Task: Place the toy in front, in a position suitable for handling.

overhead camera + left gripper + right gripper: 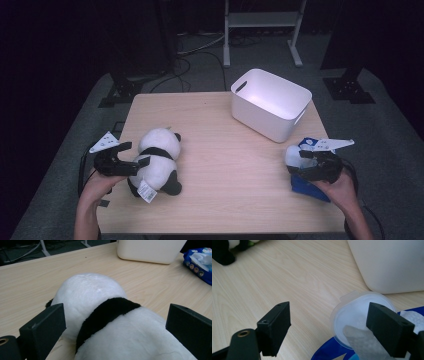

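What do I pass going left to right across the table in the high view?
Left gripper, jaws open around the plush panda → bare stretch of the wooden table → white bin, farther back → right gripper, jaws open over the blue wet-wipes pack with its lid flipped up.

Left gripper [134, 156] at near left, held in left hand [97, 184], jaws level, pointing right, spread wide apart. Right gripper [300, 161] at near right, held in right hand [340, 187], jaws pointing left and slightly far, spread wide. Both forearms enter from near edge
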`<action>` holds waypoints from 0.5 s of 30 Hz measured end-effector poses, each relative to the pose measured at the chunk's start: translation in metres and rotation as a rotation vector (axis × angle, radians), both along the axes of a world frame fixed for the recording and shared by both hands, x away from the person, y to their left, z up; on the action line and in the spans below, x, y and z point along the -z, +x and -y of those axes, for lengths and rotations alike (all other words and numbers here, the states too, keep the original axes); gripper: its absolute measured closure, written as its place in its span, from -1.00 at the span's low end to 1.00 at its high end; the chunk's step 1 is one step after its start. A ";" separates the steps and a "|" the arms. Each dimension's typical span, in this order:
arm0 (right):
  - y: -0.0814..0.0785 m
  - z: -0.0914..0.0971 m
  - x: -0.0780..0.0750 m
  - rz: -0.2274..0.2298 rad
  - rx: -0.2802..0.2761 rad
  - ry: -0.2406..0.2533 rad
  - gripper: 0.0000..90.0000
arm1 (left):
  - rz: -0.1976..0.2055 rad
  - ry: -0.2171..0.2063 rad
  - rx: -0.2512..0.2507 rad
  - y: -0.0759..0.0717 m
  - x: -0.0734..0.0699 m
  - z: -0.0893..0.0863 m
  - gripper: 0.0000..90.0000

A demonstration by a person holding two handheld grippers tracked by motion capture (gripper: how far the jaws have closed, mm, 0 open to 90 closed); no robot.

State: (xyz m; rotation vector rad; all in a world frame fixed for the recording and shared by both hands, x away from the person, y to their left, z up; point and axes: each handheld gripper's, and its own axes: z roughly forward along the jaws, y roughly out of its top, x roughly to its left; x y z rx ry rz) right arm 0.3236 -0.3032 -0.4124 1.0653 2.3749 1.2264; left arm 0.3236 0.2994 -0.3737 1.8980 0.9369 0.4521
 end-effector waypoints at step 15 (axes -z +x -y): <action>-0.002 -0.001 0.001 -0.005 -0.013 -0.020 -0.59 | -0.028 0.027 0.012 0.009 0.004 0.013 -0.97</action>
